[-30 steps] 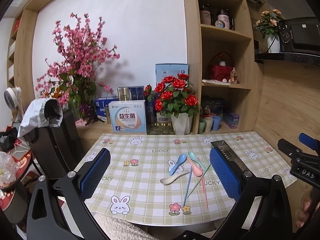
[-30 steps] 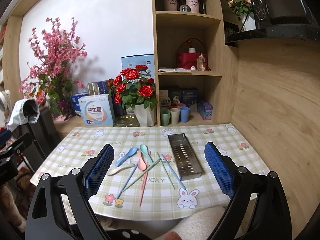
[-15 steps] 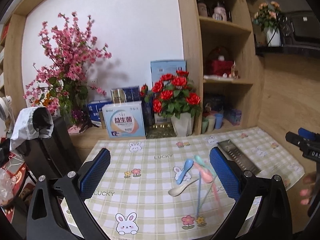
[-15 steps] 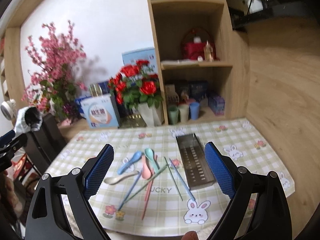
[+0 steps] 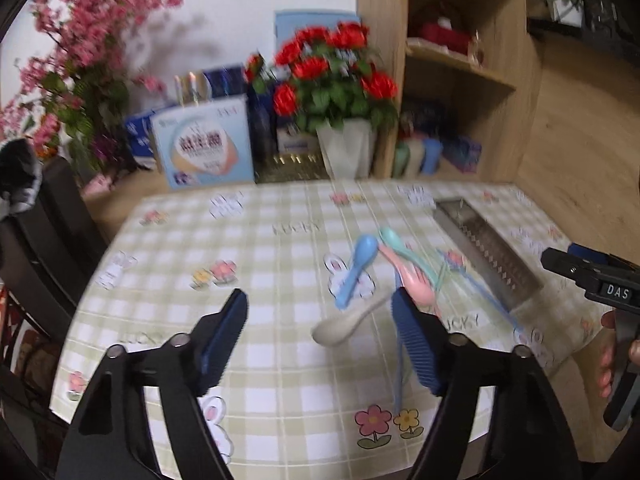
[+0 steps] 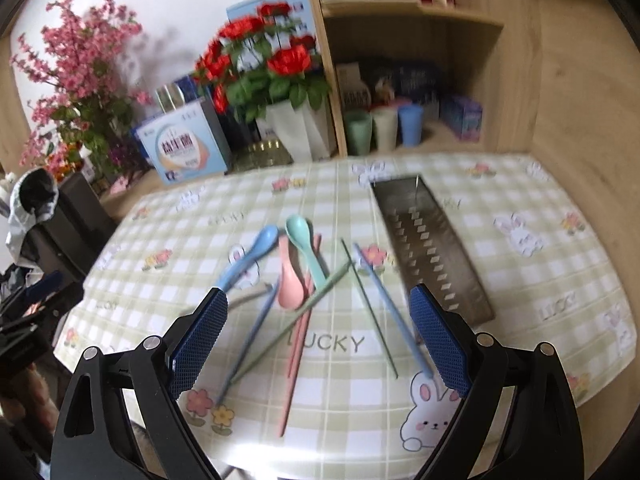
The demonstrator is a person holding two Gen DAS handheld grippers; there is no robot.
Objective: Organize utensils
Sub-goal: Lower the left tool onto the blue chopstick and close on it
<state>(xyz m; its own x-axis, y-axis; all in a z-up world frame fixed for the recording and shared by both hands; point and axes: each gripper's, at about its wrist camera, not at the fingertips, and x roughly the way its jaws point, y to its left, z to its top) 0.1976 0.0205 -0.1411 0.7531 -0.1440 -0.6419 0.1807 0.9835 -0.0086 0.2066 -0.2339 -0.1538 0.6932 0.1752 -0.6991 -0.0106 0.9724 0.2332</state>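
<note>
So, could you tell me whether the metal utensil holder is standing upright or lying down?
Lying down: the metal utensil holder rests flat on the tablecloth, slotted side up.

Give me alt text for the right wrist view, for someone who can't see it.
The open right gripper hovers empty over a checked tablecloth strewn with pastel spoons and chopsticks. A metal utensil tray lies to their right, empty. Red roses, cups and wooden shelves stand behind.

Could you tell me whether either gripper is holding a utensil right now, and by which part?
Nothing is held: the left gripper and right gripper are both open above the table.
</note>
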